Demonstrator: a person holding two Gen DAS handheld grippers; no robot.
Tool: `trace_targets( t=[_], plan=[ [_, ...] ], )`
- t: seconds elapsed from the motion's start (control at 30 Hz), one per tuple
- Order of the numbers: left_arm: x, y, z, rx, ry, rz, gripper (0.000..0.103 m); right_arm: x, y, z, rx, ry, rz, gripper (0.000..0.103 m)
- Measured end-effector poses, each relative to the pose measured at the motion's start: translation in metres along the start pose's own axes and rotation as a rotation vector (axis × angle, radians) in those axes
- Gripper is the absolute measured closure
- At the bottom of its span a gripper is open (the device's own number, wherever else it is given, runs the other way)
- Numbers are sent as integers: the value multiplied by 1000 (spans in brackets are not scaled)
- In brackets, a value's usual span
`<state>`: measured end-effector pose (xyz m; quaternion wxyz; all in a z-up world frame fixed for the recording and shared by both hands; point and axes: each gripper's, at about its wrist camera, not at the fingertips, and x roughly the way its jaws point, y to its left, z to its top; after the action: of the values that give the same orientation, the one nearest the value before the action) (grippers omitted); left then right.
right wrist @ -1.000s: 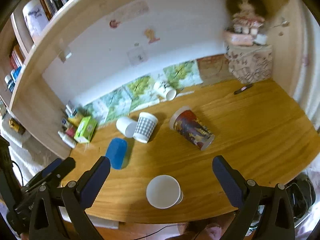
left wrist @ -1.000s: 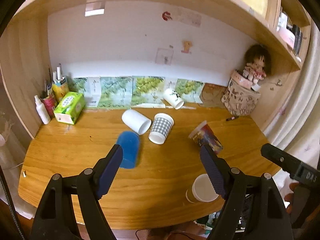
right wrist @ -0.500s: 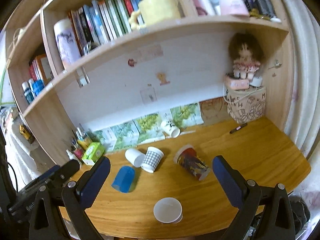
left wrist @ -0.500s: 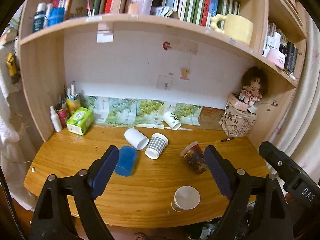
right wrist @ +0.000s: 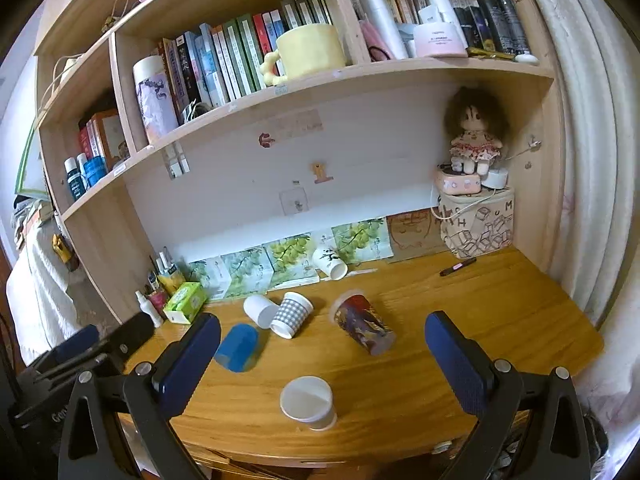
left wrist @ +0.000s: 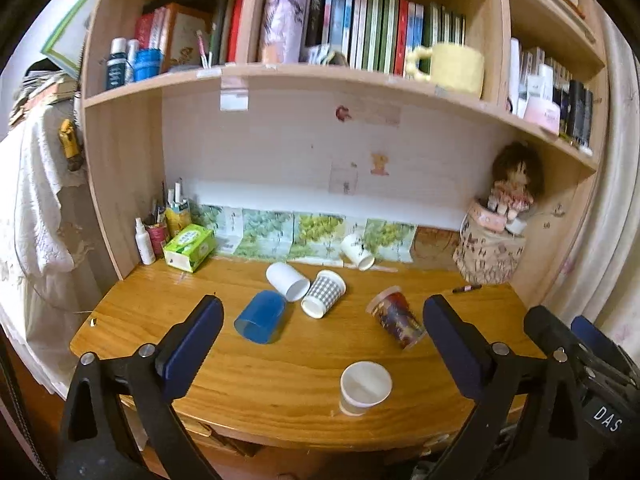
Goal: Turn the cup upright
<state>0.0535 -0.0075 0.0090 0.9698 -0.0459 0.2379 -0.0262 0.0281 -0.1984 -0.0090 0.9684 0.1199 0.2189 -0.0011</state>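
Cup point(left wrist: 365, 387) beyond gaping tongs point(left wrist: 322, 354)

**Black frames, dark blue pads**

The left claw point(left wrist: 322, 344) has two black triangular arms, each fixed with round silver screws and ending in a long, dark blue rubbery pad. The right claw point(right wrist: 322, 360) is built the same, its blue pads finely textured. Seen from the left wrist view, the right claw's black body carries white letters "DAS" and a blue part behind.
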Motion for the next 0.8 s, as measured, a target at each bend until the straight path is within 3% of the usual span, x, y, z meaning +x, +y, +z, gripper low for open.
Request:
trace_targets(
  t=[0.4, 0.8],
  plan=[
    [-22, -22, -5, -30, -144, 75, 0, -27, -14, 4, -85, -86, 33, 1],
    [-22, -28, -8, -22, -115, 123, 0, -21, -21, 2, -91, -48, 66, 1]
  ],
)
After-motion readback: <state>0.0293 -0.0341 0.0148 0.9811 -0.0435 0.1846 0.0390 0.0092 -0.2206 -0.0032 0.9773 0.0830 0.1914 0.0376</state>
